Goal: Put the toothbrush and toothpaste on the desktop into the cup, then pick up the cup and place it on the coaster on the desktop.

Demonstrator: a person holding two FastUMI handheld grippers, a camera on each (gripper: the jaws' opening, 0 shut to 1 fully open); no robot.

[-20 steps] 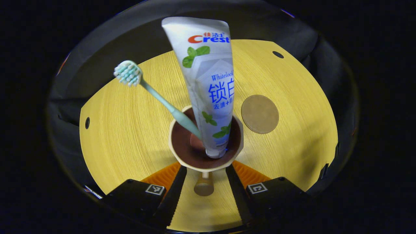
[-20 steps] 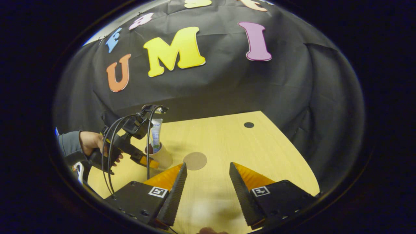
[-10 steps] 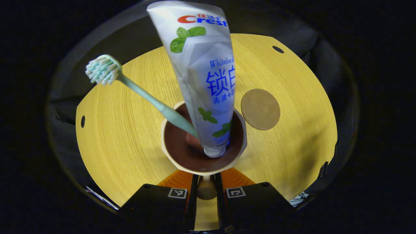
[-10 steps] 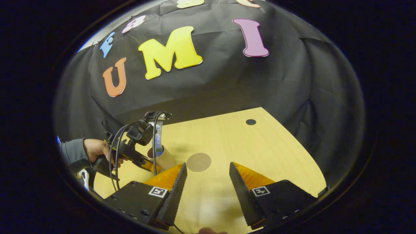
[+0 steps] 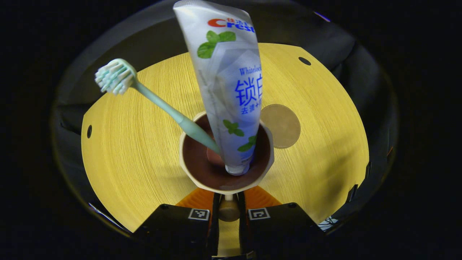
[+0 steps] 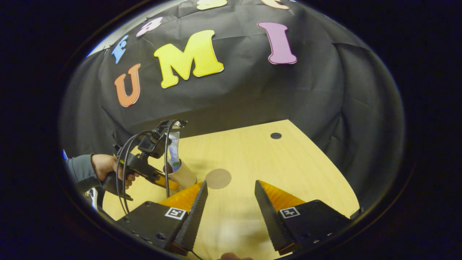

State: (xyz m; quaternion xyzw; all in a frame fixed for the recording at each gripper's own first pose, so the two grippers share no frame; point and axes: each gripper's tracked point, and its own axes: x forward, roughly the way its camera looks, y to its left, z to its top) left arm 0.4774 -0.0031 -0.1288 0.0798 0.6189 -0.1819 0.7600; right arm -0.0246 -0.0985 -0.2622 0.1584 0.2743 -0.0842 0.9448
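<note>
Gripping the cup [image 5: 226, 159] by its handle, left gripper [image 5: 228, 216] closed, toothbrush [image 5: 158, 103] and toothpaste [image 5: 231, 90] inside, coaster [image 5: 283, 126] beside, right gripper [image 6: 231, 198] wide open, empty.

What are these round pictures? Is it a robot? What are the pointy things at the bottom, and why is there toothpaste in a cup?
No robot here. A person holds a pair of tongs in each hand, and each pair carries a camera looking along its fingers. That makes the pictures round.

The left gripper view comes from the left tongs. They are shut on the handle of the cup. Inside stand a toothbrush and toothpaste.

The right gripper view comes from the right tongs, open and holding nothing. Farther off you see the person's hand with the other tongs at the cup.

On the table lies a round coaster, where the cup should go.
</note>
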